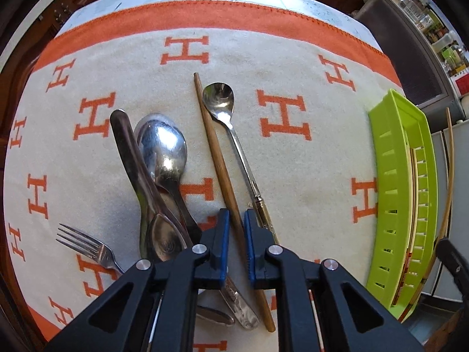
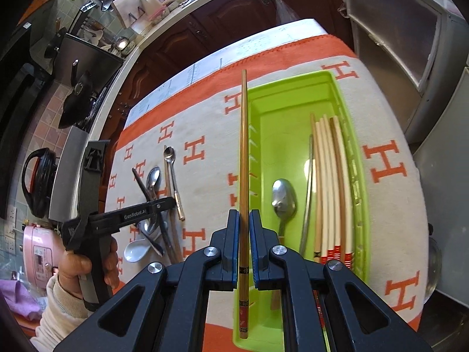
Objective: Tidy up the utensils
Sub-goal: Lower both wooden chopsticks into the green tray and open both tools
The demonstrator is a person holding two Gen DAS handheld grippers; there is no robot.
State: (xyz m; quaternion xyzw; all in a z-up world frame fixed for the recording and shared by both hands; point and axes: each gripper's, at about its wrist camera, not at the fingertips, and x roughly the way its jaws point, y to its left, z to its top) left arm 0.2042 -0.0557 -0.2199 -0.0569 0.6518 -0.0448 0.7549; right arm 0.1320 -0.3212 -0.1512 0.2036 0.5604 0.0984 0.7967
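Observation:
My left gripper (image 1: 236, 215) is down over a brown wooden chopstick (image 1: 218, 158) on the cloth, its blue pads on either side of it; whether they press on it I cannot tell. Beside it lie a long thin spoon (image 1: 231, 117), large spoons (image 1: 164, 149), a dark knife (image 1: 129, 152) and a fork (image 1: 88, 245). My right gripper (image 2: 244, 215) is shut on a patterned chopstick (image 2: 244, 176) and holds it above the left rim of the green tray (image 2: 293, 94). The tray holds several pale chopsticks (image 2: 328, 182) and a spoon (image 2: 283, 196).
The orange and cream H-pattern cloth (image 1: 293, 67) covers the table. The green tray (image 1: 392, 193) stands at the table's right edge. A white ceramic spoon (image 2: 137, 250) lies in the utensil pile. Cabinets and a kitchen counter (image 2: 164, 20) stand beyond the table.

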